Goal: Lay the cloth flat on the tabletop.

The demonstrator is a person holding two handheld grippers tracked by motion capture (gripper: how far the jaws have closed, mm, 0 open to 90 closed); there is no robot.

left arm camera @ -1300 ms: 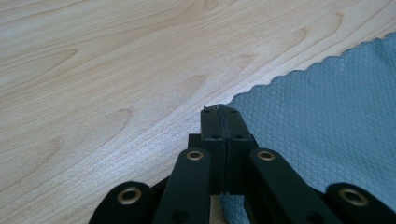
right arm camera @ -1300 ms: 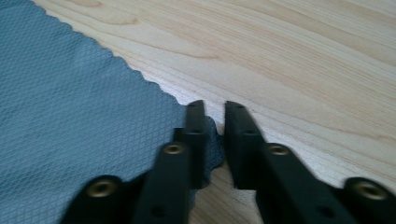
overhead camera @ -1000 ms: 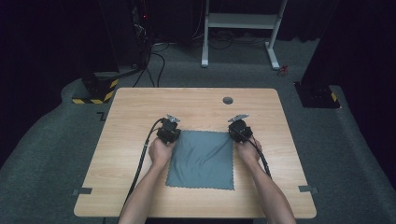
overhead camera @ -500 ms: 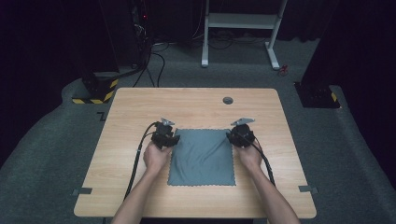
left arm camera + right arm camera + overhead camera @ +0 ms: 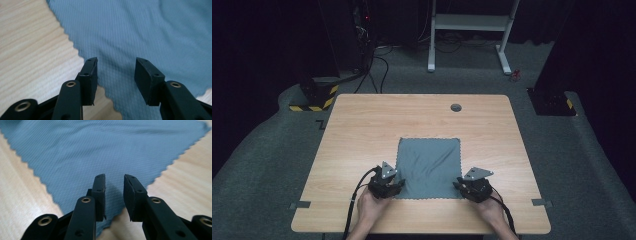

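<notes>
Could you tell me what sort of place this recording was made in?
Probably a lab or studio: one wooden table on grey carpet, dark drapes, an equipment rack with cables, and a hazard-striped base.

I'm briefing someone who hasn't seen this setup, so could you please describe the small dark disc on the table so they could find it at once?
Start from the wooden table and look to its far edge, away from the person's hands. The small dark disc lies there, right of centre and well beyond the grey-blue cloth. It is the one round item, small, apart from cloth and grippers.
</notes>
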